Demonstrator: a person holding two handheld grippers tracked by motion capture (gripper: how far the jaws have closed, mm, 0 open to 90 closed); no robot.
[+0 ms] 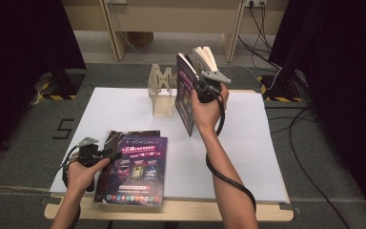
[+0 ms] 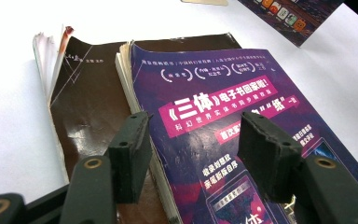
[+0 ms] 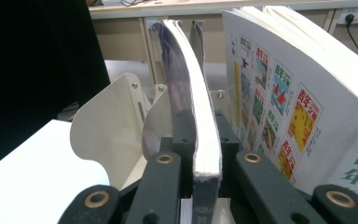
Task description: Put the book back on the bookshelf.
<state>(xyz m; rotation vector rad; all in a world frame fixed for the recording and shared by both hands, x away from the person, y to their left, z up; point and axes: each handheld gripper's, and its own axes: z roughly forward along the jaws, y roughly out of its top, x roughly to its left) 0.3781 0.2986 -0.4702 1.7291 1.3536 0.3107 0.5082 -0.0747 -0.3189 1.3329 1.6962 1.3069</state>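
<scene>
My right gripper (image 1: 205, 81) stands raised above the far middle of the white table (image 1: 248, 143), its jaws clamped on the edge of an upright purple-covered book (image 3: 193, 107), held just beside the pale wooden book rack (image 1: 162, 95) and next to a white magazine (image 3: 298, 98). My left gripper (image 1: 116, 155) rests low at the near left, jaws spread wide and gripping nothing, over a purple book (image 2: 242, 121) lying flat on a dark brown book (image 2: 88, 102).

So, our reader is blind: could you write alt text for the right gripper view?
Two black jaws clamp a thin purple-covered paperback book upright by its edge. A thicker white magazine stands at its right, with a cream slotted wooden rack behind.
</scene>
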